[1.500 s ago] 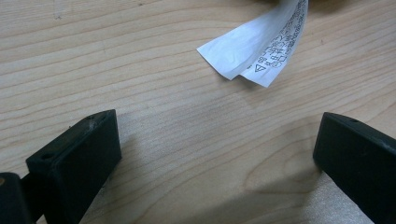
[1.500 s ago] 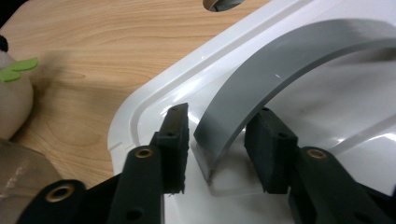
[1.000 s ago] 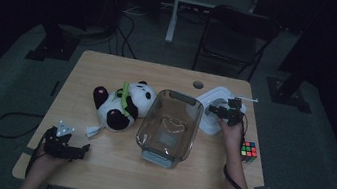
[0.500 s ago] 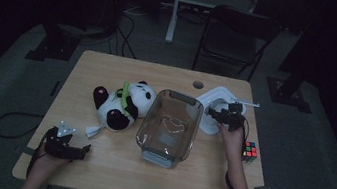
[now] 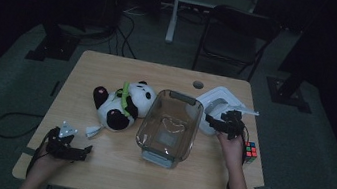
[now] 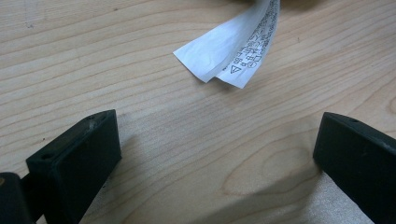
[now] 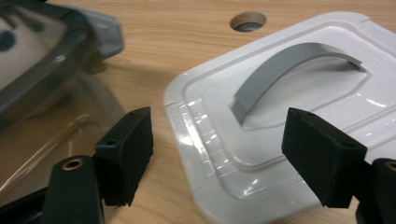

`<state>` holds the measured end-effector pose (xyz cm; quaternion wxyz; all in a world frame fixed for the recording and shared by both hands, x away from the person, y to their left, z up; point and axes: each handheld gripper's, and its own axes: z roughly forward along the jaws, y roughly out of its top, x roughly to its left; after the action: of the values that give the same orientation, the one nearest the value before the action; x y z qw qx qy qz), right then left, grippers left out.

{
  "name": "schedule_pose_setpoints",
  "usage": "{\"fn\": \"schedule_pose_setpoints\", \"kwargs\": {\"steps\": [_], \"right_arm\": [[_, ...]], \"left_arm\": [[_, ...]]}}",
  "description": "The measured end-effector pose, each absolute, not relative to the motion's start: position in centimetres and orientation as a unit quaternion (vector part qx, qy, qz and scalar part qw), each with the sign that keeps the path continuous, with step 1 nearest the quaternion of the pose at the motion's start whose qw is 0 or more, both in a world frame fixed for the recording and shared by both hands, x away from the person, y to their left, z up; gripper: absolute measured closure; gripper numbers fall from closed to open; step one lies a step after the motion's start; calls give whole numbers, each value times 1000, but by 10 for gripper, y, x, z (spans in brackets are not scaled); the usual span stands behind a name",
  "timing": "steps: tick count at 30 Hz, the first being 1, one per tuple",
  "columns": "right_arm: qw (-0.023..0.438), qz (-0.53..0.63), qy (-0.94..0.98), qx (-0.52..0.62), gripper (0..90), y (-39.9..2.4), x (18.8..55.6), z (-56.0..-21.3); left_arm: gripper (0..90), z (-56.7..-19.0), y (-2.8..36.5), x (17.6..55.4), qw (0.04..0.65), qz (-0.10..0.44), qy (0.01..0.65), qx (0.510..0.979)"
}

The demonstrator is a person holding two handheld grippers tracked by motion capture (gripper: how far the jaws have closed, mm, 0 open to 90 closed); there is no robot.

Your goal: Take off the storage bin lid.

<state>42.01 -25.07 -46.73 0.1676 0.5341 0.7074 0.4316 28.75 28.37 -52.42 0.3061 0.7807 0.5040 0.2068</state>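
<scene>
Right gripper [image 7: 217, 154] has just been opening its jaws, nothing between them, hovering over the near edge of the white lid [image 7: 299, 121] that lies flat beside the clear container [image 5: 169, 127]. Left gripper [image 6: 210, 163] is spread too, parked by the panda's tag [image 6: 233, 46] (basically idle). Risk imo: grab the lid's slick rim instead of the grey handle [image 7: 285, 70] and it'll prob skid off w/o lifting.

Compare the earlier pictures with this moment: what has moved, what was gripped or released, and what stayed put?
The right gripper has drawn back from the white lid towards the person, its fingers just opening with nothing between them. The lid lies beside the clear container. The left gripper, panda toy and puzzle cube stayed put.
</scene>
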Motion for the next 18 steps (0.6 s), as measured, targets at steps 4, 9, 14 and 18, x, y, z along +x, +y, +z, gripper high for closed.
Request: {"fn": "schedule_pose_setpoints", "kwargs": {"steps": [4,9,14,18], "right_arm": [[167,428,715,527,244,-246,412,-470],[166,421,725,520,218,-244,406,-475],[159,430,729,509,173,-243,397,-480],[151,440,735,494,127,-245,388,-483]], "left_arm": [[14,-524,284,287,303,210,514,775],[15,-524,286,285,297,218,536,760],[15,-524,287,283,301,215,526,766],[14,-523,287,283,300,208,517,774]]}}
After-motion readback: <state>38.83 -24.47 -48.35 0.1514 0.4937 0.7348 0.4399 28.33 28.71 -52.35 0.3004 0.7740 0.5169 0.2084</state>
